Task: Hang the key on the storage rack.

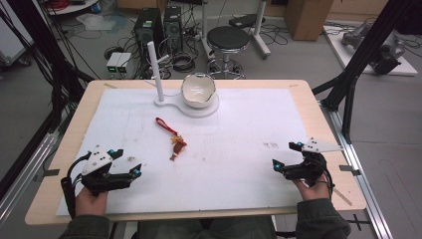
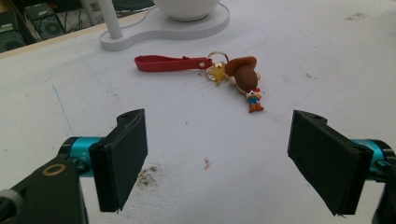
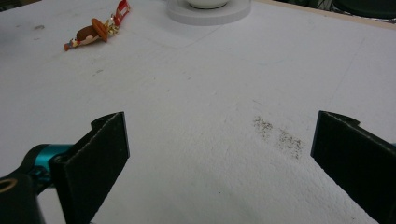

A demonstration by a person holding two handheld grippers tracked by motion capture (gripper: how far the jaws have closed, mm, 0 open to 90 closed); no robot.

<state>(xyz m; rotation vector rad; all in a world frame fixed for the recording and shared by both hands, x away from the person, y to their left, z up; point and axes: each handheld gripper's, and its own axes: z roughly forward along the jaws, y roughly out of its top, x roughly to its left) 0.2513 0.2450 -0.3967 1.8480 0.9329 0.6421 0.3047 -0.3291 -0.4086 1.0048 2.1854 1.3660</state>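
We hold the left gripper [image 1: 128, 163] at the lower left of the high view, its jaws spread wide with nothing between them; in the left gripper view [image 2: 217, 163] the two black pads stand far apart over bare white mat. Our right gripper [image 1: 287, 155] sits at the lower right of the high view, likewise released and empty, and its own view [image 3: 219, 163] shows the pads wide over a faint grey smudge [image 3: 280, 135] on the mat.

Outward from the jaws, the keychain [image 1: 171, 137] lies flat near the middle of the high view, well apart from both grippers. In the left gripper view it sits in the upper middle: a red strap [image 2: 170, 63], a ring, a gold star and a small brown-hatted figure [image 2: 245, 79], perhaps a cowboy, though it is too small to be sure. In the right gripper view the keychain [image 3: 95, 28] lies at the upper left.

Beyond it, at the top centre of the high view, a white bowl [image 1: 198, 89] rests on a white stand [image 1: 171, 103] with an upright post [image 1: 155, 67].
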